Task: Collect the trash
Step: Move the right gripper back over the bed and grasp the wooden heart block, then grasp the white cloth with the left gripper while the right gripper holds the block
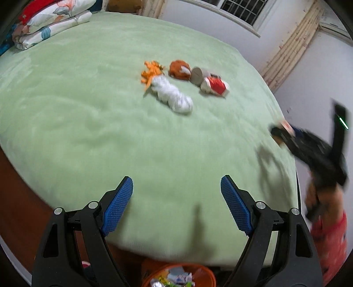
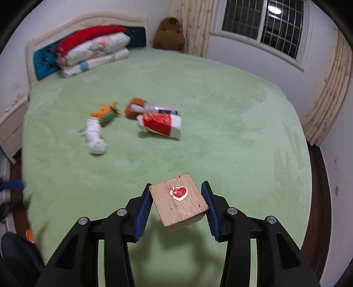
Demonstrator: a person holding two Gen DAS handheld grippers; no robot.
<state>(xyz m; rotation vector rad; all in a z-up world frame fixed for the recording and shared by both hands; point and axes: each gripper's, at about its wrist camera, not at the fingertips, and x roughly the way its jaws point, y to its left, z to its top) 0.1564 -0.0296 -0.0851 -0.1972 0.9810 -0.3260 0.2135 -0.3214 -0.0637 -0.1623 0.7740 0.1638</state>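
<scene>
Right wrist view: the right tool (image 2: 177,204) is closed on a wooden block (image 2: 179,202), blue pads pressing its left and right sides. The block carries a red heart sticker (image 2: 179,193) on its top face and hangs clear above the green bed cover (image 2: 220,110), with its shadow on the cover below. Farther up the bed lies a loose cluster of trash: a red and white packet (image 2: 160,124), a brown crumpled lump (image 2: 134,108) just behind it, a grey and white box (image 2: 164,109) touching the packet's far side, an orange and green scrap (image 2: 106,114), and a white twisted wad (image 2: 94,136) nearest the left edge. Folded bedding (image 2: 94,53) is stacked against the headboard (image 2: 88,19); a brown plush toy (image 2: 168,34) sits in the corner by the curtain.

Left wrist view: the left tool (image 1: 176,203) is wide open, nothing between its pads, held over the near edge of the bed. An orange bin (image 1: 178,276) with wrappers inside shows at the bottom edge, below the bed's edge. The right tool appears blurred at the far right, beyond the bed's side.
</scene>
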